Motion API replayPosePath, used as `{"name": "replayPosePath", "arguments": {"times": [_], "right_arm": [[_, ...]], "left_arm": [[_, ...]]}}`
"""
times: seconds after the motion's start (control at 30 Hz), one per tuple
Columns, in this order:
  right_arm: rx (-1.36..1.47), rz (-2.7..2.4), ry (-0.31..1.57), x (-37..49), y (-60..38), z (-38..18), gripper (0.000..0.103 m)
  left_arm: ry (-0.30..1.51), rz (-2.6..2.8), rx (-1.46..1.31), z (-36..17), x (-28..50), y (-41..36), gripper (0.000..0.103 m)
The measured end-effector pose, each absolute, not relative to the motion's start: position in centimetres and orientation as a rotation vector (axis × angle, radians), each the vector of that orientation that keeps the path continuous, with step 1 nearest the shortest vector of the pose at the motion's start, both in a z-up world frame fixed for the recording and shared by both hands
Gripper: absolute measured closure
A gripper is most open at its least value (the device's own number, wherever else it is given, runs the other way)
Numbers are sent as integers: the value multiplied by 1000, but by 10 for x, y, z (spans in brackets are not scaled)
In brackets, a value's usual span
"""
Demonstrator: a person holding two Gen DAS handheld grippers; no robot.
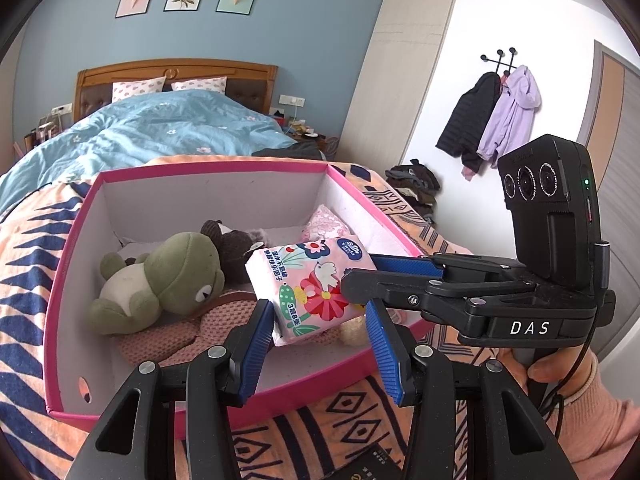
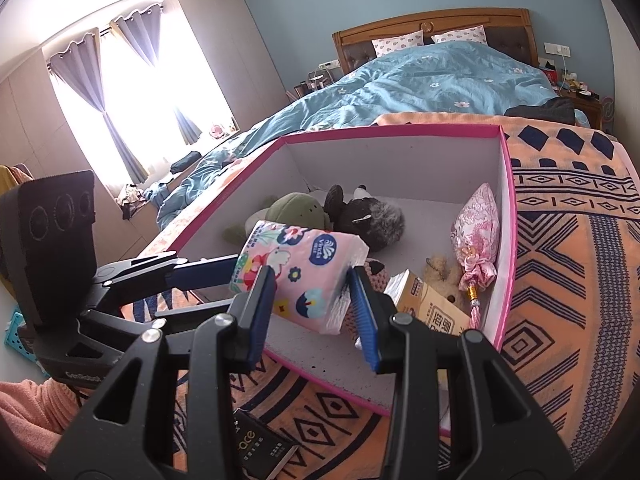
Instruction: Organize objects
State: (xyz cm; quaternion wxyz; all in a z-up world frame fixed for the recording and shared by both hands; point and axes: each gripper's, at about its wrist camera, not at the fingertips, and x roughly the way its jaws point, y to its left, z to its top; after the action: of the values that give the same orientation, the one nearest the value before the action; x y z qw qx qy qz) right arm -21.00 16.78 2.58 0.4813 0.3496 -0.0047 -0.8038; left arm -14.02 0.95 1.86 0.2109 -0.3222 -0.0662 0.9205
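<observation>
Both claws share one item: tissue pack (image 2: 298,276), pink floral wrap. Right gripper (image 2: 312,312) clamped on pack, pads pressing both sides. Left gripper (image 1: 316,328) pads flank pack's other end, apparently in contact; firm clamp can't be confirmed.

Pack sits above pink box (image 1: 64,264), just inside near rim, prob. for drop-in.

Below/ahead of claws: frog plush (image 1: 168,276), dark plush (image 2: 368,216), pink pouch (image 2: 478,224), carton (image 2: 428,304). Open floor is near wall, directly under pack. Far wall well apart.
</observation>
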Motion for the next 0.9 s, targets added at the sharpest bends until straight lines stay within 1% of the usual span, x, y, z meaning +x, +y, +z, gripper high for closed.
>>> {"name": "replayPosePath", "arguments": {"times": [0.9], "right_arm": [[915, -1963, 47, -219, 154, 13, 61]], "left_arm": [[-183, 2540, -962, 6, -153, 4, 55]]}}
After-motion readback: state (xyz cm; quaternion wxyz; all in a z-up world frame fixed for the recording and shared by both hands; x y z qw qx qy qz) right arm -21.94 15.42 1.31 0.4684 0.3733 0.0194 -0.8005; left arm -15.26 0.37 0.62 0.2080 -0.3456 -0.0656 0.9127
